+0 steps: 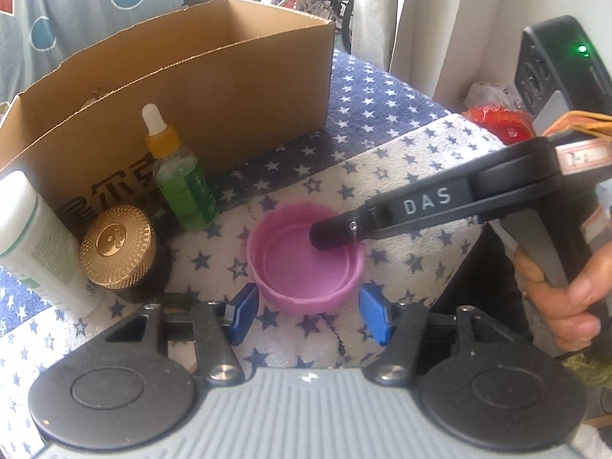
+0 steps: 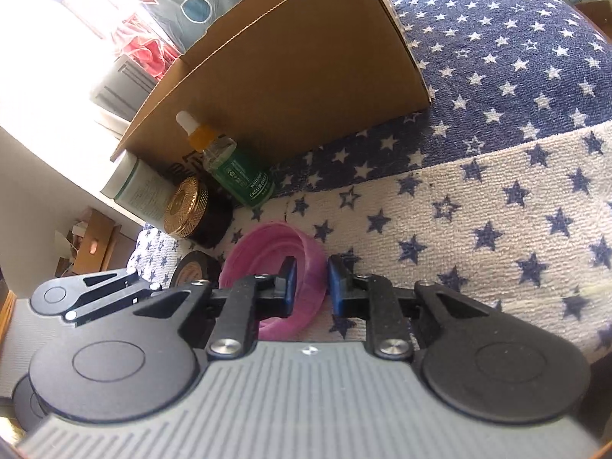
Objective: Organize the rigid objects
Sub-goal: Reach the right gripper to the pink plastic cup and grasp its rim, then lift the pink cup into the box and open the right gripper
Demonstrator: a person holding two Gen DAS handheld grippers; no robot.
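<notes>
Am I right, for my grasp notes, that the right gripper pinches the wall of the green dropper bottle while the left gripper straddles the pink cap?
Not quite: in the right wrist view the right gripper pinches the wall of the pink cap, not the green dropper bottle. The left gripper does straddle the cap.

A shallow pink cap sits open side up on the star-patterned cloth, its rim round and its inside bare. Behind it, against the front wall of an open cardboard box, stands a clear dropper bottle of green liquid, upright, with an orange collar and a white bulb. Just beside the bottle, a dark jar with a knurled gold lid stands upright. Next to that, a white tube with a pale green label leans tilted, cap end down.
</notes>
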